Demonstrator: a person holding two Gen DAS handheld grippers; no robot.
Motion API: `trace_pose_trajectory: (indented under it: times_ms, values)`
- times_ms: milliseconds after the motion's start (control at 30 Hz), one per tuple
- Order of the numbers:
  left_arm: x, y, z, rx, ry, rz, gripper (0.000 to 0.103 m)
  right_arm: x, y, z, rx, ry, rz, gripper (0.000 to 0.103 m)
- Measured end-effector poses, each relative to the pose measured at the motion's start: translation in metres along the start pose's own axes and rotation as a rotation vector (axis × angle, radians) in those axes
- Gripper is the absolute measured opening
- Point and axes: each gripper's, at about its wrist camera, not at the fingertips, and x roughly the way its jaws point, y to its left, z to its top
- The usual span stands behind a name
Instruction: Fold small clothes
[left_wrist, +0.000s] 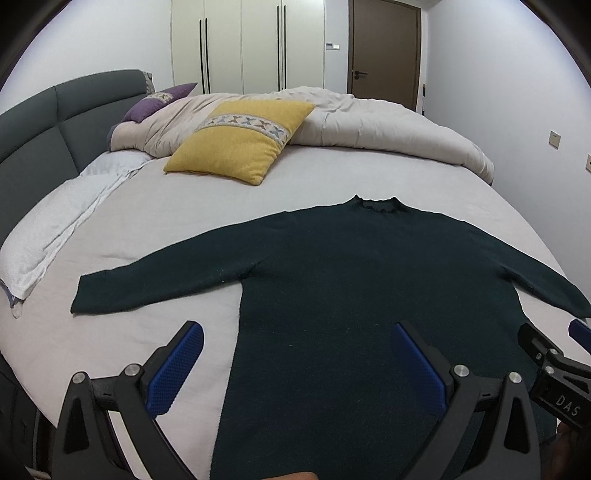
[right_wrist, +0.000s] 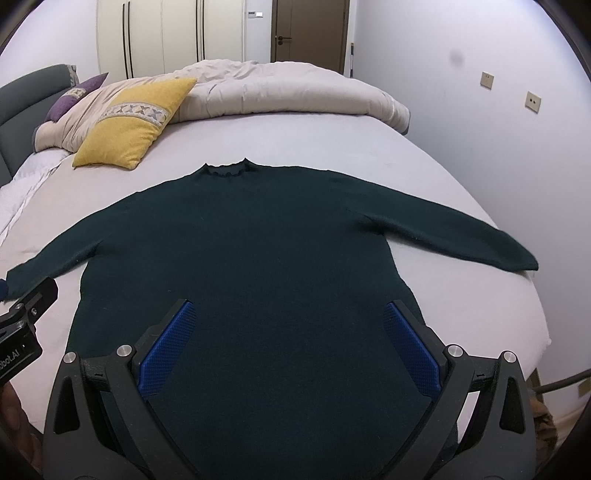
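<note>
A dark green sweater (right_wrist: 258, 251) is lying flat on the bed (right_wrist: 351, 144), sleeves out — the left gripper (left_wrist: 299, 354) and right gripper (right_wrist: 288, 332) are hovering over its hem, jaws spread, gripping nothing.

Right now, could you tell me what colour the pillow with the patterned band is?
The pillow is mustard yellow, clearest in the left wrist view.

Dark green sweater (left_wrist: 351, 277), yellow pillow (left_wrist: 240, 142) with cross-patterned band, blue-padded black tongs (left_wrist: 297, 365).
</note>
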Motion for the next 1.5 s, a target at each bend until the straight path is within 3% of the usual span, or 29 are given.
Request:
trace_pose_trajectory:
  times_ms: [167,300,467,567,633,767,867,967,1033,1100,1300,1500]
  values:
    - [0.017,0.001,0.005,-0.036,0.055,-0.07,0.103,0.018,-0.065,0.015,0.174,-0.013,0.071,0.103]
    - [0.034,-0.002,0.005,-0.069,0.087,-0.119,0.103,0.055,-0.182,0.018,0.499,0.025,0.098,0.103]
    - [0.06,-0.015,0.006,-0.071,0.137,-0.176,0.103,0.099,-0.347,-0.015,0.943,0.043,0.046,0.097]
    - [0.073,-0.026,0.007,-0.08,0.15,-0.205,0.103,0.115,-0.409,-0.035,1.106,0.027,0.048,0.095]
    - [0.079,-0.032,0.008,-0.096,0.15,-0.247,0.103,0.125,-0.439,-0.04,1.171,-0.012,0.091,0.091]
    - [0.093,-0.049,0.014,-0.128,0.143,-0.357,0.103,0.145,-0.465,-0.026,1.176,-0.071,0.109,0.084]
    - [0.105,-0.054,0.013,-0.154,0.204,-0.407,0.103,0.17,-0.486,-0.011,1.152,-0.069,0.109,0.069]
    - [0.116,-0.061,0.013,-0.101,0.27,-0.38,0.103,0.194,-0.504,0.012,1.101,-0.046,0.109,0.042]
    - [0.123,-0.056,0.013,-0.118,0.296,-0.374,0.103,0.208,-0.51,0.025,1.064,-0.023,0.105,0.021]
    - [0.126,-0.047,0.014,-0.138,0.288,-0.381,0.103,0.213,-0.501,0.039,1.024,-0.016,0.079,0.008]
    - [0.135,-0.02,0.02,-0.214,0.277,-0.429,0.103,0.211,-0.433,0.125,0.792,-0.056,0.108,0.007]
    - [0.132,0.004,0.022,-0.253,0.246,-0.459,0.103,0.241,-0.262,0.236,0.381,-0.054,0.256,0.007]
